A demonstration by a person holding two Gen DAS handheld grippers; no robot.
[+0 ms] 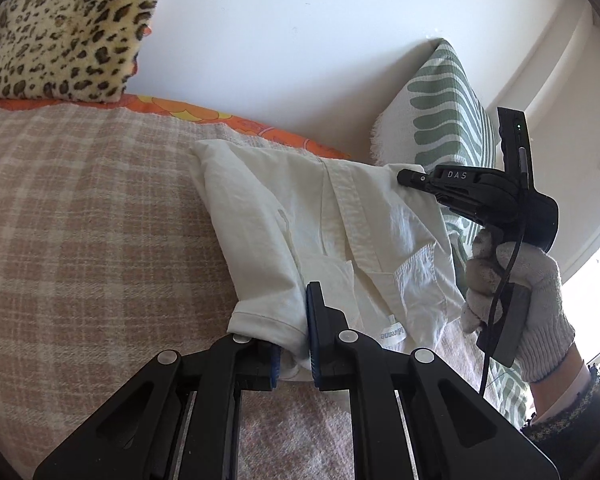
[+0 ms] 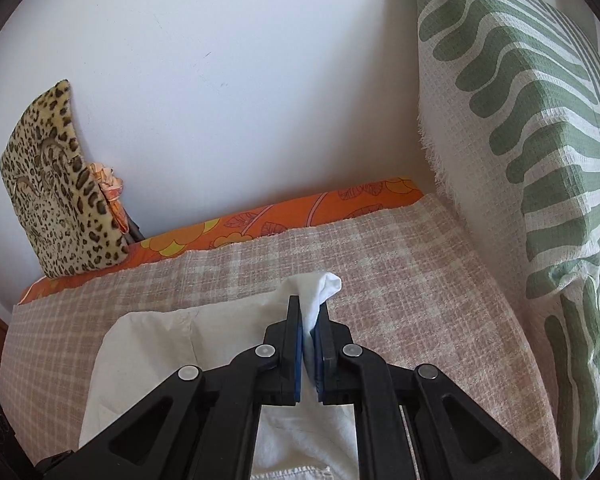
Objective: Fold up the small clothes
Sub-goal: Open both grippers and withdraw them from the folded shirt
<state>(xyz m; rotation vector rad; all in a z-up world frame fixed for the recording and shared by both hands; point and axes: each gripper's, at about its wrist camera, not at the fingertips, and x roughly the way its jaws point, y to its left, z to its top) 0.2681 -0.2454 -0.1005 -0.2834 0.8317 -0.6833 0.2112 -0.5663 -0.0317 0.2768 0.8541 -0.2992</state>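
On a bed spread with a pink checked blanket (image 1: 100,208), the white shirt (image 1: 300,232) lies half-folded, each hand-held gripper, left (image 1: 292,344) and right (image 2: 310,336), clamped on a corner to carry the fold over.

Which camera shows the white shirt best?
The left wrist view: the crumpled white cotton shirt lies nearly whole there, with placket, pocket and label, on the pink checked blanket. The right wrist view shows only a pinched corner and part of it.

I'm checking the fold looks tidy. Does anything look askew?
The white shirt lies diagonal on the checked blanket, wrinkled, one corner pinched by the right gripper, a sleeve hem by the left gripper.
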